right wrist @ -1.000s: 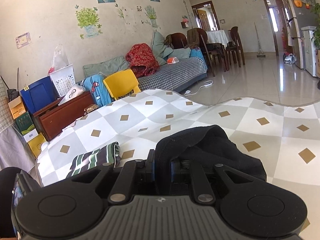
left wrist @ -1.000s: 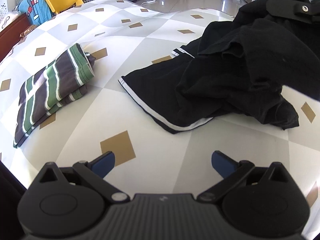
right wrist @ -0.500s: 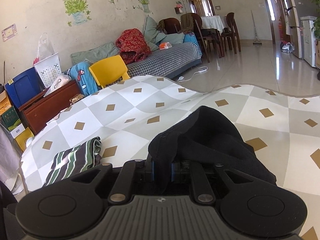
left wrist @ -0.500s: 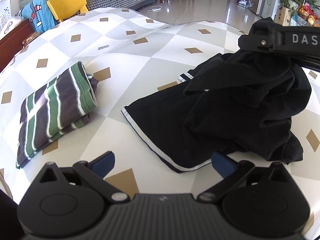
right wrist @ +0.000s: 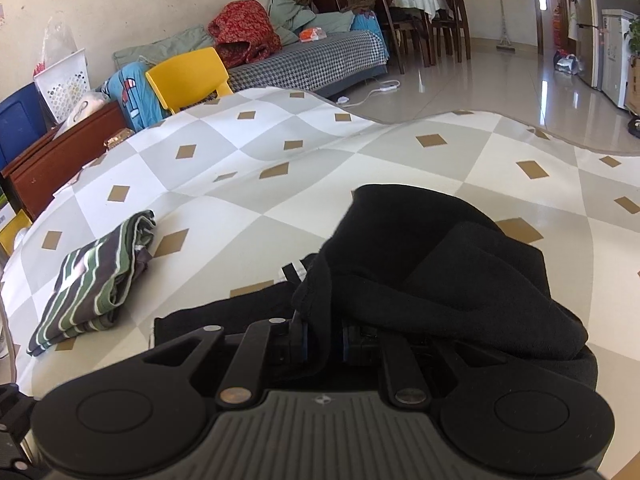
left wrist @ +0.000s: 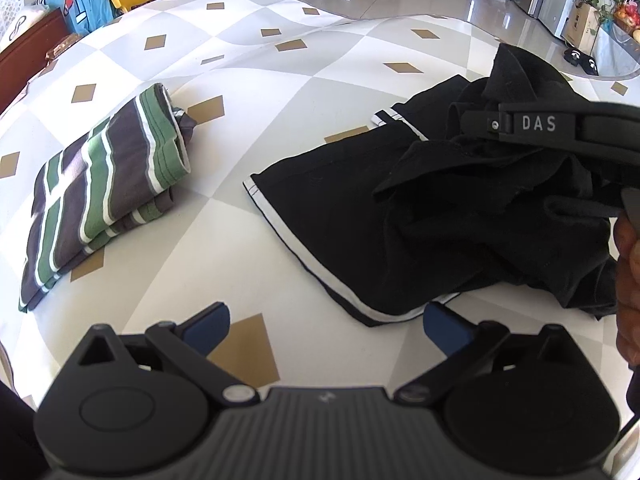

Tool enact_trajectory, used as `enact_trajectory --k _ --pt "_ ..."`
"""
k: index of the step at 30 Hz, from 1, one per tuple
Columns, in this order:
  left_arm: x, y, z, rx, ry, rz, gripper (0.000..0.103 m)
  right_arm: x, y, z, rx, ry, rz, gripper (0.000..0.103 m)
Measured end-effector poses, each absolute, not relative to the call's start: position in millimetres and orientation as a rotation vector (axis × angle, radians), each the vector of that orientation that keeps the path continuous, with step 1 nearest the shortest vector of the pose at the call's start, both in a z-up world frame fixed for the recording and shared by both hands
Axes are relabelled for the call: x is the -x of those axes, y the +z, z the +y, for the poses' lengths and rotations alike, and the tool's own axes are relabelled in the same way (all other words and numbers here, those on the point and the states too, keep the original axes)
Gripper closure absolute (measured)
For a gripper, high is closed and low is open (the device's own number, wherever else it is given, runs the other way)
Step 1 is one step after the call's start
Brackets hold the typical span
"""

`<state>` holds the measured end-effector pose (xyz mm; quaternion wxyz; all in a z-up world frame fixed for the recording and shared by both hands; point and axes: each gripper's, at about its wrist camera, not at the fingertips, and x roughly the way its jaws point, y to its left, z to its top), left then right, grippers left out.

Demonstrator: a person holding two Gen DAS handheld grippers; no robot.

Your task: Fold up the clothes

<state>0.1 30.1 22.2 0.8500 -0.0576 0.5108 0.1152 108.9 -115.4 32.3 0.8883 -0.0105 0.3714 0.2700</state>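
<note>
A black garment with white trim [left wrist: 360,216] lies crumpled on the checked tablecloth [left wrist: 248,60], its flat part toward the middle. My right gripper [right wrist: 323,346] is shut on a bunched fold of the black garment [right wrist: 440,272], holding it a little above the table; its arm [left wrist: 540,126] shows at the right of the left wrist view. My left gripper [left wrist: 326,326] is open with nothing between its blue fingertips, low over the cloth just in front of the garment's trimmed corner. A folded green, grey and white striped garment [left wrist: 100,192] rests at the left.
A person's hand [left wrist: 628,280] is at the right edge of the left wrist view. Beyond the table's far edge stand a yellow chair [right wrist: 188,78], a brown cabinet [right wrist: 60,156], a sofa [right wrist: 312,60] with piled cloth, and dining chairs on a shiny floor.
My right gripper has lowered and shifted right with the black fold, dropping more of the garment onto the table. The left gripper stayed open and drew back slightly.
</note>
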Motion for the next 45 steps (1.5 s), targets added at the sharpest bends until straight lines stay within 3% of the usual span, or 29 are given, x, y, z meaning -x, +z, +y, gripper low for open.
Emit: enact_trajectory --k 5,11,27,45 --pt "0.9 18.0 29.8 0.110 0.254 1.087 0.000 -108.6 26.4 -113.9 0.048 0.563 0.783 0.085" --pt "4.3 19.3 27.2 0.080 0.261 1.076 0.000 -91.2 51.3 -115.7 0.020 0.601 0.774 0.058" --pt "17.8 25.0 16.6 0.024 0.230 1.042 0.000 -21.3 97.1 -159.3 0.023 0.533 0.737 0.055" --pt "34.8 24.1 -12.0 -0.029 0.149 1.047 0.000 26.3 78.9 -208.4 -0.007 0.332 0.877 0.055"
